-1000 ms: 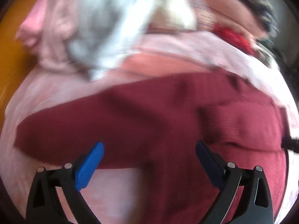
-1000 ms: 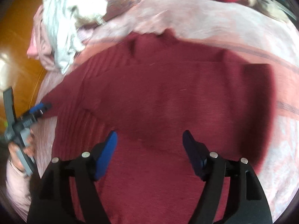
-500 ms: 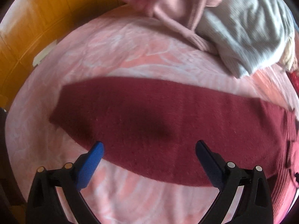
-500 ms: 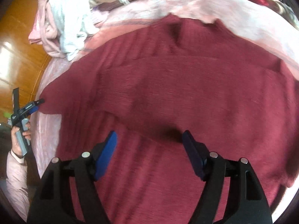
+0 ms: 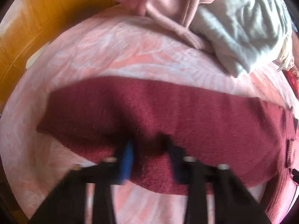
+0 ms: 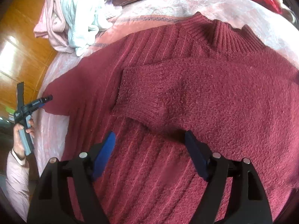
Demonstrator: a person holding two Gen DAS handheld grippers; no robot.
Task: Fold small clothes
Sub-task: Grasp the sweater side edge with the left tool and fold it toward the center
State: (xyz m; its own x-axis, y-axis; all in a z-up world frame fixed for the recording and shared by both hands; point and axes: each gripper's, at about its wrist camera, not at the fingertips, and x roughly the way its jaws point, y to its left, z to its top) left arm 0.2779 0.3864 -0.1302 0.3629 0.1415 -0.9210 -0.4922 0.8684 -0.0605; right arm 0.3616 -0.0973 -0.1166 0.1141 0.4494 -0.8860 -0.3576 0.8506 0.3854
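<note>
One pink patterned bedspread (image 5: 130, 52) covers the surface, with orange wooden flooring (image 5: 37, 18) beyond its edge. The maroon sweater (image 6: 205, 93) lies flat on the bedspread, one sleeve (image 6: 158, 93) folded across its ribbed body; a heap of pale clothes (image 6: 74, 18) sits beyond its shoulder. The left gripper (image 5: 149, 149), blurred, closes on the sweater's outstretched sleeve (image 5: 130, 112); the right gripper (image 6: 149, 149) hovers spread above the sweater.

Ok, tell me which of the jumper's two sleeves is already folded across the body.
The sleeve lying over the ribbed front of the jumper, just ahead of the right gripper. The other sleeve stretches flat on the pink blanket, under the left gripper.
</note>
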